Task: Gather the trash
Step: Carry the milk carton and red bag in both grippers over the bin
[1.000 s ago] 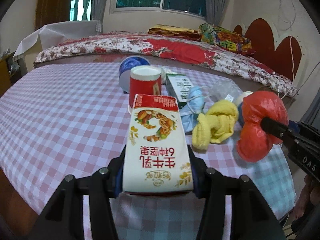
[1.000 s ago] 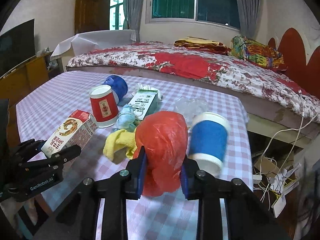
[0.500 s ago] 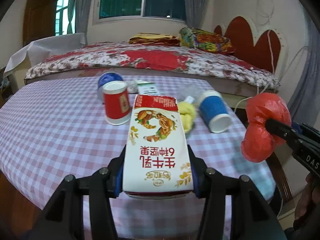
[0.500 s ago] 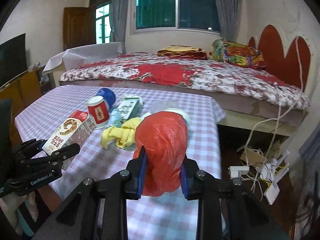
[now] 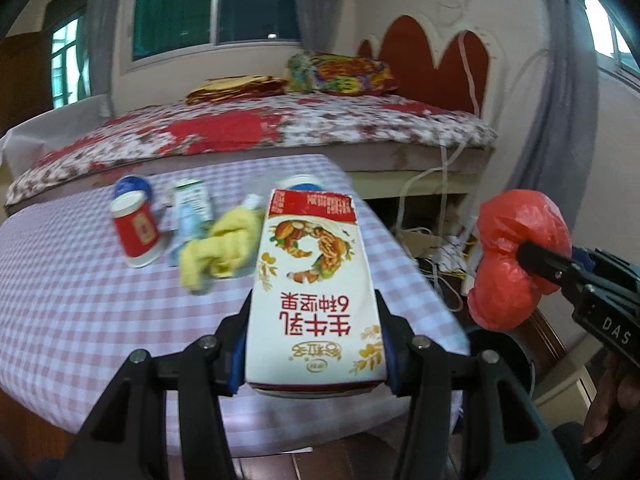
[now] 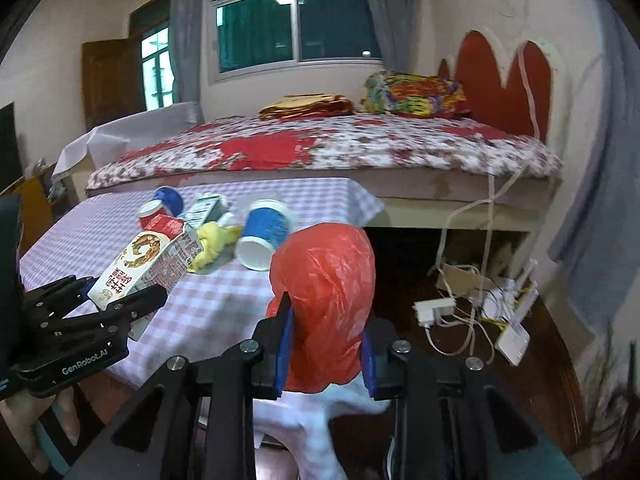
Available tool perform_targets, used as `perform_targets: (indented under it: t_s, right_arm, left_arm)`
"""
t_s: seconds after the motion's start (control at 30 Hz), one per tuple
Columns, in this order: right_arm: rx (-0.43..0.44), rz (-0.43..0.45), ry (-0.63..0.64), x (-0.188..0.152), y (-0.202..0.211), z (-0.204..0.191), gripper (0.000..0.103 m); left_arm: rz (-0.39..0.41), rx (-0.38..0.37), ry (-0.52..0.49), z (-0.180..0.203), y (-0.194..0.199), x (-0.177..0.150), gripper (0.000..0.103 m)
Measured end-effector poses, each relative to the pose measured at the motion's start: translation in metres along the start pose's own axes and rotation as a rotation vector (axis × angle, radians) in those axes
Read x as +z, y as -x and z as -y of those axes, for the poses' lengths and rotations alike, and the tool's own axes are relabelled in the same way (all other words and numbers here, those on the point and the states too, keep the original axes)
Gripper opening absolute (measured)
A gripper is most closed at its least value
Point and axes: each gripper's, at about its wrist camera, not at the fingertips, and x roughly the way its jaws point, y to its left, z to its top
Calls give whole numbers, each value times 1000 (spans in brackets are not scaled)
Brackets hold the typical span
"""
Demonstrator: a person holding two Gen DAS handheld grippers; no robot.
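The left tool (image 5: 316, 344) is clamped on one milk carton (image 5: 316, 300), its blue pads pressing the carton's two sides; the carton is held in the air above the near edge of the tabletop (image 5: 80, 300), its printed face turned up. The right tool (image 6: 326, 354) is closed tight on one crumpled red plastic bag (image 6: 324, 304), which bulges out above and below the pads. That bag hangs off the tabletop, past its right edge, above the floor.

Counting what lies on the checked tabletop from left to right: one red paper cup (image 5: 138, 228) standing mouth down near the far edge, with one blue cup (image 5: 132, 187) just behind it; one green-and-white carton (image 5: 192, 200) lying flat beside them; one light blue item (image 5: 188, 226), too blurred to name, in front of that carton; one yellow cloth (image 5: 224, 248) bunched near the middle; and one more blue cup (image 6: 262, 234) on its side near the far right corner, its white mouth facing the near edge. That makes three cups and two cartons in all, counting the one being held.

Below the right edge, on the floor, one tangle of white cables (image 6: 468, 304) lies beside the bed (image 6: 320, 148).
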Motion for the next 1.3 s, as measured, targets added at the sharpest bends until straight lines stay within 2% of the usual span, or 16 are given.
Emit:
perform_targets:
  t_s: [0.4, 0.77, 1.07, 1.3]
  right_arm:
    - [-148, -26, -108, -36, 41, 74, 30]
    - [-238, -81, -187, -74, 59, 123, 30]
    - [-281, -158, -258, -112, 59, 156, 30]
    - [-283, -249, -317, -151, 40, 178, 30]
  left_arm:
    - [-42, -149, -135, 77, -10, -5, 53]
    - [-101, -259, -228, 134, -21, -20, 53]
    - [-197, -337, -297, 173, -40, -45, 53]
    - [-290, -398, -330, 195, -65, -67, 53]
